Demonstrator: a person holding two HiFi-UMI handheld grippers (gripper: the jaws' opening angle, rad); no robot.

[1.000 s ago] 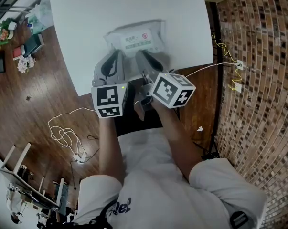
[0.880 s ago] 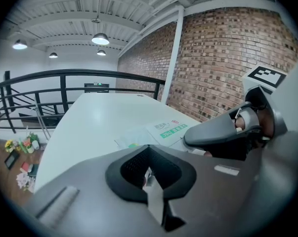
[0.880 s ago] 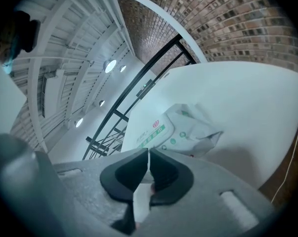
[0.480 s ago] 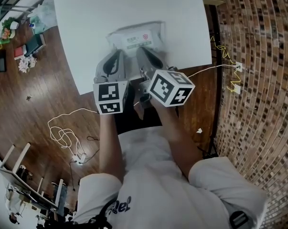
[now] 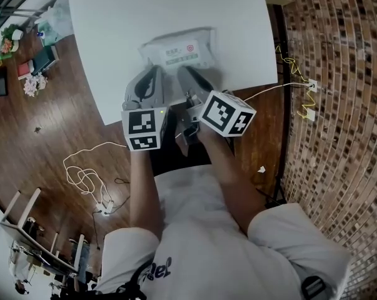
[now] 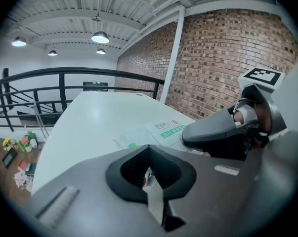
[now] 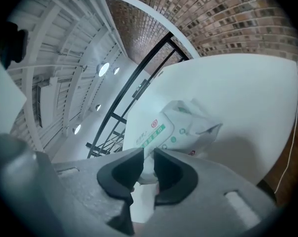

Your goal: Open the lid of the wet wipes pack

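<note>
The head view takes in both tools from above. The wet wipes pack (image 5: 177, 50) lies on the white table (image 5: 125, 17) close to its near edge. The left gripper (image 5: 152, 72) is at the pack's near left corner and the right gripper (image 5: 185, 74) at the middle of its near side. That view cannot show how the fingers stand.

The left gripper view does. The left gripper's (image 6: 148, 152) fingers are pressed together with nothing of the pack between them. The pack (image 6: 161, 132) lies just beyond them and to the right, beside the right gripper (image 6: 215, 131).

In the right gripper view the fingers of the right gripper (image 7: 148, 156) are narrow and pinch a white bit of the pack's (image 7: 173, 127) near edge. The wrapper's right end is crumpled and stands up a little.

The pack's long axis runs left to right across the table, with the right end slightly farther away. Its printed face is up.

The label carries a green strip (image 7: 151, 136) along the long axis and a small round red mark (image 7: 153, 124) above it. The print is mostly too small to read. In the left gripper view the green strip (image 6: 172, 131) seems to begin with "75%".
</note>
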